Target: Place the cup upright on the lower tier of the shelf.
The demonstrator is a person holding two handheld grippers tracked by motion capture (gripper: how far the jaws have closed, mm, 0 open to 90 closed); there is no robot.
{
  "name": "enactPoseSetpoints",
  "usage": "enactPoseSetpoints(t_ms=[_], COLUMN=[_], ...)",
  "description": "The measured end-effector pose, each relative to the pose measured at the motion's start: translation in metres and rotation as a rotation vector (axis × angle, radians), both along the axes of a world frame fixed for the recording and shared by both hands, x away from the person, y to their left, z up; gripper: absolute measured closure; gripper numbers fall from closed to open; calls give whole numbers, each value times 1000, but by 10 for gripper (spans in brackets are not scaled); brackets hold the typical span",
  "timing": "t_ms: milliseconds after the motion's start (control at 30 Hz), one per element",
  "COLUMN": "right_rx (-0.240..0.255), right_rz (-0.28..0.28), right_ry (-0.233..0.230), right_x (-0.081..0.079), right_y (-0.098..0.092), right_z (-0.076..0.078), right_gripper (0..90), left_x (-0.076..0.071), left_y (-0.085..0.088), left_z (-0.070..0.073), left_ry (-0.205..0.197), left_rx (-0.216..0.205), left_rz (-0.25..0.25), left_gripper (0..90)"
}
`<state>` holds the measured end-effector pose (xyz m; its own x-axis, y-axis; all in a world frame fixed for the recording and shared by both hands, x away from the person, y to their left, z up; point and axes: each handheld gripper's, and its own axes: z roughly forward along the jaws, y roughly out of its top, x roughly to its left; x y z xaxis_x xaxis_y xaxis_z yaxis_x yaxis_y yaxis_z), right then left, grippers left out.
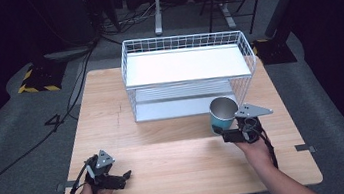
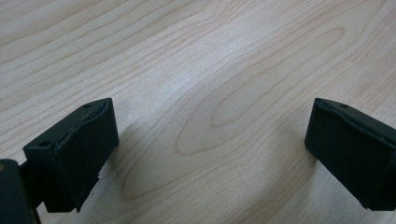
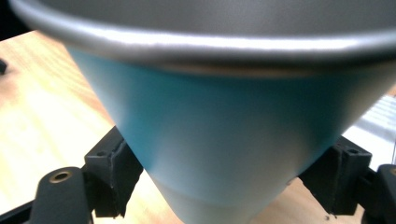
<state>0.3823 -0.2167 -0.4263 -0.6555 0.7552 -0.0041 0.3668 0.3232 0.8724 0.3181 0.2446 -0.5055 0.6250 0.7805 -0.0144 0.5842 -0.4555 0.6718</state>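
Observation:
A teal cup (image 1: 223, 115) with a silver metal rim is lifted off the wooden table (image 1: 167, 150), just in front of the wire rack's right end. My right gripper (image 1: 220, 133) is shut on its lower part; in the right gripper view the cup (image 3: 233, 135) looms large, its narrow base pinched between the two black pads of that gripper (image 3: 226, 186). My left gripper (image 1: 124, 179) rests low at the table's near left corner. Its jaws stand wide apart over bare wood (image 2: 210, 70) with nothing between them, seen up close in the left gripper view (image 2: 210, 121).
A white wire rack (image 1: 186, 65) with a white upper shelf and a grey lower shelf stands at the table's far middle. Beyond the table are dark floor, cables and stand legs (image 1: 159, 13).

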Motion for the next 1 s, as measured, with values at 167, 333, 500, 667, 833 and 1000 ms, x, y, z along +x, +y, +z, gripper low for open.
enactPoseSetpoints(t_ms=[167, 333, 500, 667, 833, 1000], right_rx=[-5, 0, -9, -9, -12, -4], right_rz=[-12, -16, -13, -13, -21, -27], right_ry=[-18, -32, -35, -35, -36, -52], right_x=[14, 26, 33, 45, 57, 66], right_y=[10, 22, 31, 42, 48, 54], right_z=[0, 1, 1, -5, -8, -11], right_gripper=[216, 216, 216, 216, 216, 216], left_x=[0, 0, 0, 0, 0, 0], left_y=[0, 0, 0, 0, 0, 0], left_z=[0, 0, 0, 0, 0, 0], left_ry=[0, 0, 1, 3, 3, 3], left_rx=[0, 0, -1, 1, 1, 1], left_rz=[0, 0, 1, -1, -1, -1], left_gripper=[31, 31, 31, 31, 31, 31])
